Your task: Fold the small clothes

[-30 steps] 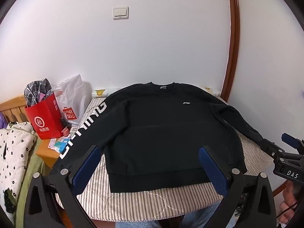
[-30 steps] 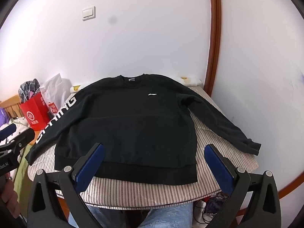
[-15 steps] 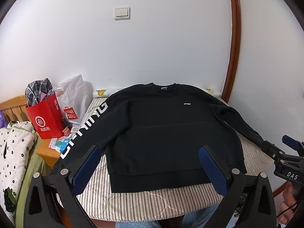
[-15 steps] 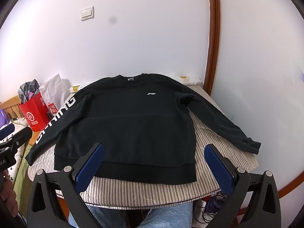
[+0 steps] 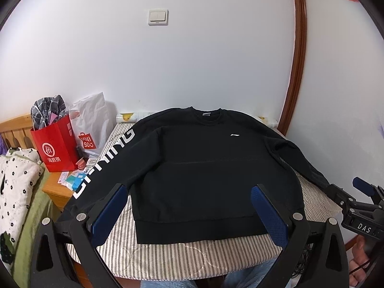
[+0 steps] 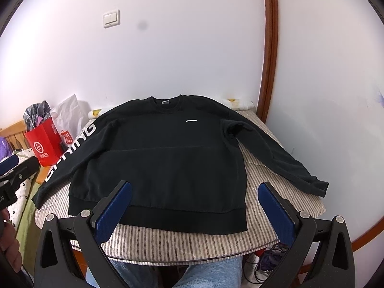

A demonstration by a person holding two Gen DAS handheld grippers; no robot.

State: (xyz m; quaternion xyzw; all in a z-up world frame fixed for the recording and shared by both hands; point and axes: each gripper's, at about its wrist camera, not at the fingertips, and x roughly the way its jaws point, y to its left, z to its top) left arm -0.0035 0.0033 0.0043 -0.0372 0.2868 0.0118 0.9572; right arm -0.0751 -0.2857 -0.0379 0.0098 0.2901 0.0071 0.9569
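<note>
So far nothing is folded: one black sweatshirt [image 6: 163,163] lies flat and face up on the striped worktop [image 6: 204,244], collar at the far side by the wall, hem at the near edge. Both grippers hover short of it, clear of the cloth. The left gripper [image 5: 189,213] has its fingers spread wide and empty; the right gripper [image 6: 194,208] is the same, wide apart with nothing between them.

The main risk, as I judge it, is the sleeves. The left sleeve [image 5: 105,163], the one with white lettering, hangs past the left edge of the worktop, so a pull on the hem or shoulder could drag the whole garment off that way. The right sleeve [image 6: 276,153] runs out toward the near right corner, its cuff close to the edge, and could slip over too. Thick fabric may also bunch if the fingers pinch only the top layer, leaving a crooked fold.

Counted: one sweatshirt, two sleeves, two grippers with two blue pads each. On the left stand one red paper bag [image 5: 55,144] and one white plastic bag [image 5: 92,124]; one light switch [image 5: 158,17] is on the wall.
</note>
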